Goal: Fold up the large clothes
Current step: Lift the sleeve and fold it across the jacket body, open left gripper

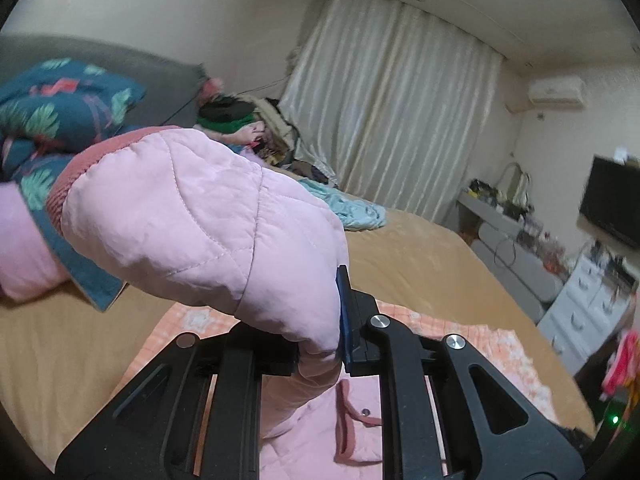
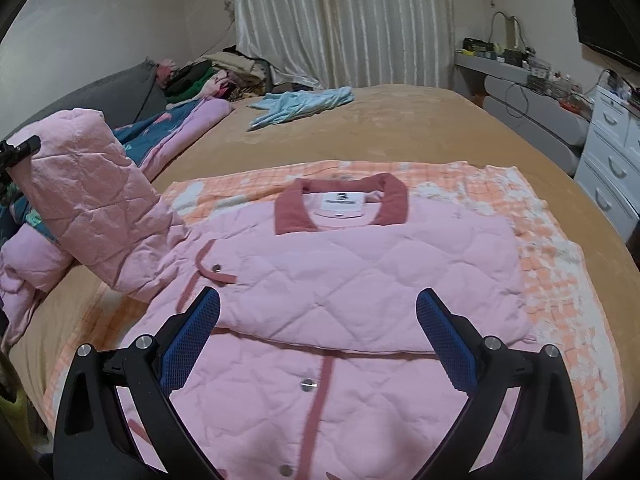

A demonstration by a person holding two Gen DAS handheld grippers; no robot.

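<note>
**Q:** Nearest the lens, what is seen, and how are the two tools set?

**A:** Blue pads of the right tool are seen spread wide, nothing between them, above the front of the pink quilted jacket. The left tool is pressed together on the jacket's sleeve, which is held lifted off the bed; its ribbed cuff is seen at the far end.

**Q:** Where is the jacket laid, and is anything contained?

**A:** The jacket is spread on an orange checked blanket over the tan bedcover, collar away from the lens, one side folded across the front. No open container is shown; the white drawers are seen closed.

**Q:** What edges and free room are visible?

**A:** Bare bedcover is left between the collar and a light-blue garment. A patterned quilt is heaped along the left edge of the bed, beside the raised sleeve.
</note>
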